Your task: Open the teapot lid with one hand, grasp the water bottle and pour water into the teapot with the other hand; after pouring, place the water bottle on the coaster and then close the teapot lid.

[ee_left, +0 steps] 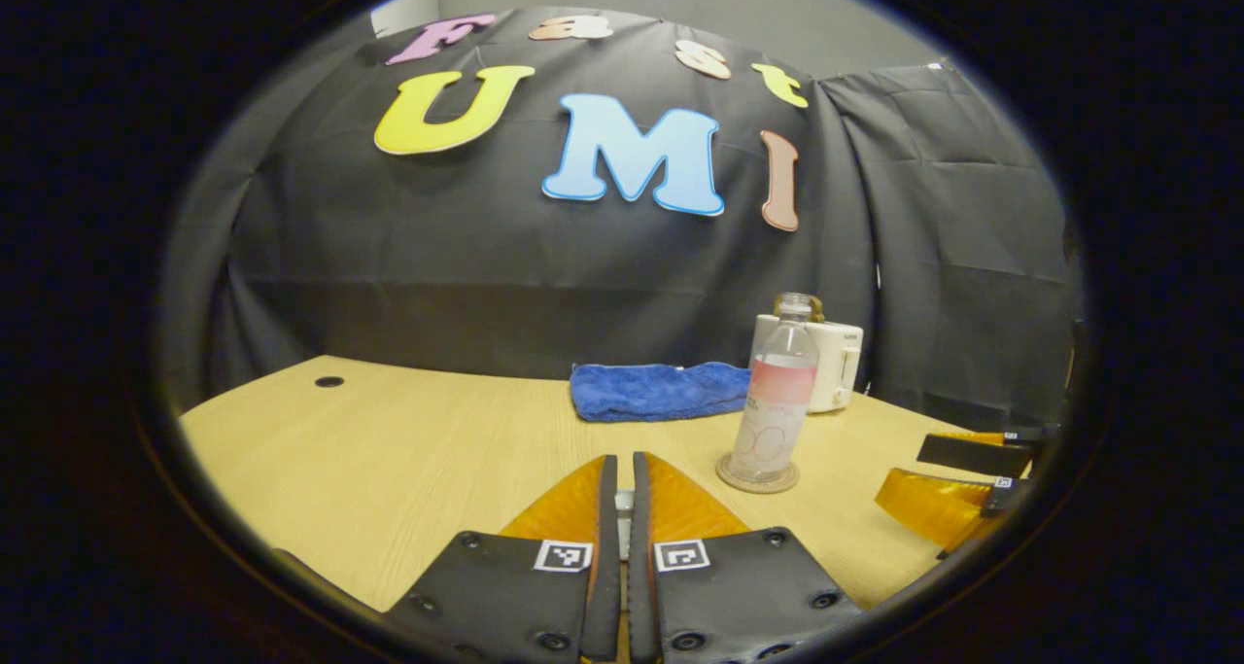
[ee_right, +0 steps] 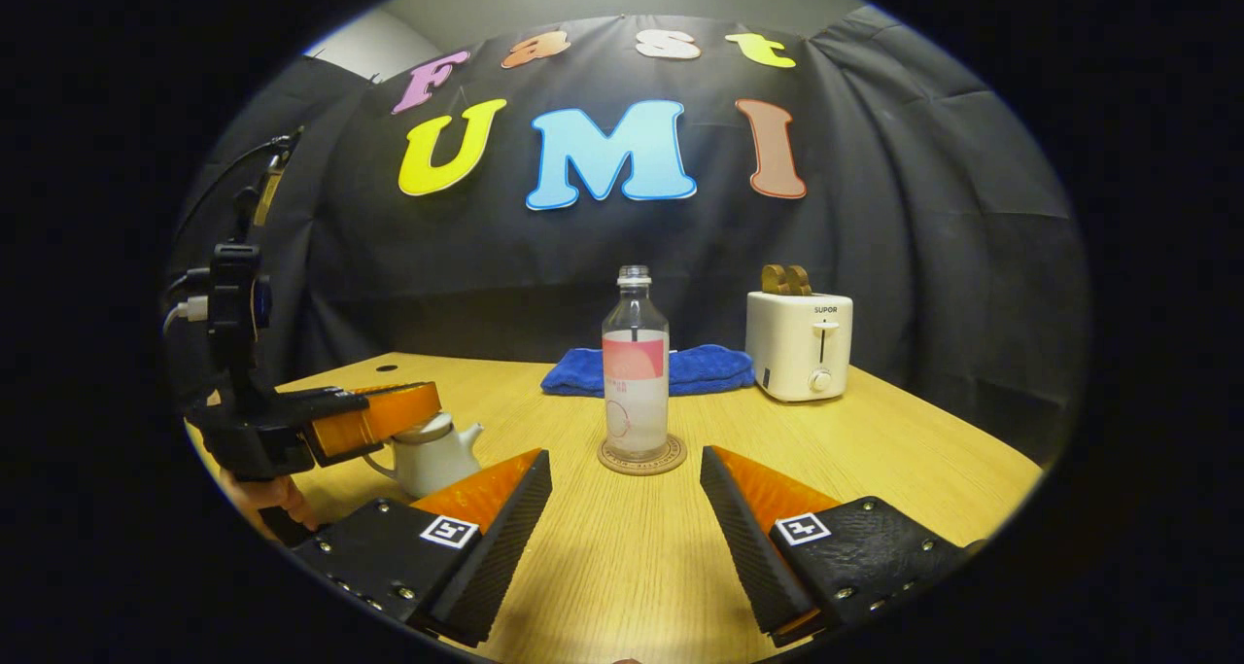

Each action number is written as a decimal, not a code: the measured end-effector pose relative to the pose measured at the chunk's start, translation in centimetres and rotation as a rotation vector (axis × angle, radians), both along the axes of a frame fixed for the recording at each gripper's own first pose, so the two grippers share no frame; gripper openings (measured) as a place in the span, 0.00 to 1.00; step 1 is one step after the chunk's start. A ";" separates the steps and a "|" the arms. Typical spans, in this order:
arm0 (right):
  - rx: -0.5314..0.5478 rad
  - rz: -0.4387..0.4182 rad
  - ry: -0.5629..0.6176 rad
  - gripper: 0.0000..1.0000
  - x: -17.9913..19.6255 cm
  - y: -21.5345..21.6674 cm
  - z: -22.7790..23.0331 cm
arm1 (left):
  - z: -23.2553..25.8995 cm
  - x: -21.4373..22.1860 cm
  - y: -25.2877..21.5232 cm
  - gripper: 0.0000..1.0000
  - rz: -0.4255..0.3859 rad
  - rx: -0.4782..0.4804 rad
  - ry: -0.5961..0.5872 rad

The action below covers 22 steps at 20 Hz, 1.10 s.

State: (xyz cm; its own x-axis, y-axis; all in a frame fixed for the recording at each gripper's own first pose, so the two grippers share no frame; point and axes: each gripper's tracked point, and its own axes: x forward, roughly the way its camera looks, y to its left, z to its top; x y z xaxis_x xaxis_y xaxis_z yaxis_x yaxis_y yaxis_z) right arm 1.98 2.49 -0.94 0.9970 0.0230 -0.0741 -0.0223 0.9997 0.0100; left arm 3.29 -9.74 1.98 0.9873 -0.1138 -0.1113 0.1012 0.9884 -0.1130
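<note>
Because the clear plastic water bottle with the pink label point(ee_right: 635, 363) is tall and thin and stands on the small round cork coaster point(ee_right: 641, 455), a bump from one side could knock it over and spill it on the light wooden surface point(ee_right: 904, 450). It stands in the middle of the surface, and its cap looks to be off, so water could run out fast. The right gripper point(ee_right: 627, 504) has its fingers spread wide, one on each side of the bottle but nearer than it, not touching it. If they close off centre, the bottle may tip or slide off the coaster. The left gripper point(ee_left: 622, 494) has its fingers almost together. I cannot tell if they hold anything, though something small and pale sits low between them. The right gripper view shows that same gripper at the left, with its fingers over the top of the small white teapot point(ee_right: 428, 455). I cannot see if the lid is on or lifted. If the lid is not open, poured water would splash off it. The left gripper view shows the bottle at the right, with the blue folded cloth point(ee_left: 661, 390) and the white toaster point(ee_left: 836, 363) far behind it.
</note>
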 end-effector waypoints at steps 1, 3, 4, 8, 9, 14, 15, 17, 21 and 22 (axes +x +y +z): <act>-0.007 -0.002 -0.008 0.95 0.0 0.1 -0.1 | -0.1 0.0 0.0 0.10 0.004 0.004 0.002; -0.013 -0.004 -0.011 0.95 -0.1 0.1 -0.1 | -0.1 0.1 0.0 0.11 0.011 0.016 0.003; -0.014 -0.005 -0.013 0.95 -0.2 0.1 0.0 | -0.1 -0.1 0.0 0.12 0.014 0.019 0.003; -0.014 -0.009 -0.050 0.95 -0.3 0.0 0.5 | 0.1 0.0 -0.1 0.19 0.003 0.011 -0.003; -0.013 -0.011 -0.056 0.95 -0.3 0.0 0.6 | 0.2 -0.3 -0.1 0.19 0.004 0.011 -0.006; -0.008 -0.021 -0.074 0.95 -0.5 -0.3 0.7 | 1.1 -1.6 -0.5 0.43 0.018 0.024 -0.044; -0.009 -0.022 -0.077 0.95 -0.5 -0.2 0.9 | 1.3 -1.9 -0.8 0.48 0.022 0.038 -0.054; -0.008 -0.022 -0.077 0.95 -0.5 -0.2 0.8 | 1.5 -3.3 -1.3 0.53 0.034 0.084 -0.080; -0.008 -0.023 -0.076 0.95 -0.6 -0.3 0.7 | 1.8 -5.0 -2.8 0.76 0.041 0.109 -0.106; -0.008 -0.023 -0.076 0.95 -0.6 -0.3 0.7 | 1.9 -5.7 -2.8 0.87 0.056 0.114 -0.105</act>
State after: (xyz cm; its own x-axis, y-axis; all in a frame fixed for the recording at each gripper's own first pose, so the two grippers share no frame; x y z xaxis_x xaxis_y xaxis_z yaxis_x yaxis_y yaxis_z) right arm 1.35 2.21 -0.19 1.0000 -0.0005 0.0020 0.0005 1.0000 0.0011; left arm -2.39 -12.52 3.85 0.9986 -0.0507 -0.0159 0.0509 0.9987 0.0086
